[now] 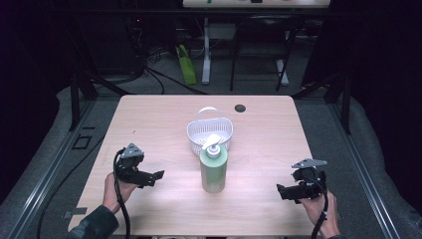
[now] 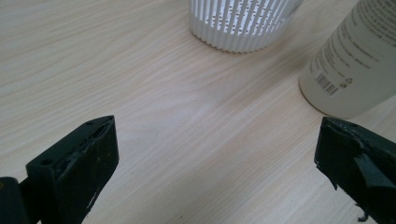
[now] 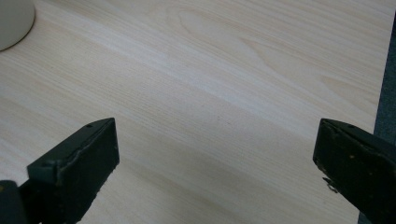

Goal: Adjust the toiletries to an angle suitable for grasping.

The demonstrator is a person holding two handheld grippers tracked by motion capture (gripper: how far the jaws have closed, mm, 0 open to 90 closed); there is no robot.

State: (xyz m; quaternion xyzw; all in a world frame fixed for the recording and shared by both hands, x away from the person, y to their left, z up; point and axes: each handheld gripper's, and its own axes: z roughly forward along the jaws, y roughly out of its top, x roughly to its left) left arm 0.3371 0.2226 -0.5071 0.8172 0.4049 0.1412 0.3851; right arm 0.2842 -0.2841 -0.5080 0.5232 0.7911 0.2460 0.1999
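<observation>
The left hand-held gripper [image 1: 155,177] sits over the near left part of the table [image 1: 149,124], held in the person's left hand [image 1: 115,191], with its cable trailing toward the near edge. Its jaws stand wide apart with nothing between them; in the left gripper view, bare wood grain lies between the two black jaws. The jaws point toward the table's middle. At the middle of the table stands the green pump bottle [image 1: 214,172], upright, with its white pump head on top. In the left gripper view the bottle [image 2: 355,65] appears at the upper right, apart from the right-hand jaw. Directly behind the bottle, just beside it, sits the white slotted basket [image 1: 199,132], upright, with its handle raised; whether the two touch cannot be told. The basket [image 2: 243,23] appears at the top of the left gripper view. The right hand-held gripper [image 1: 281,190] sits over the near right part of the table, held in the person's right hand [image 1: 318,209]. Its jaws are likewise released, wide apart and holding nothing. Both hand-held grippers are well apart from the bottle.
</observation>
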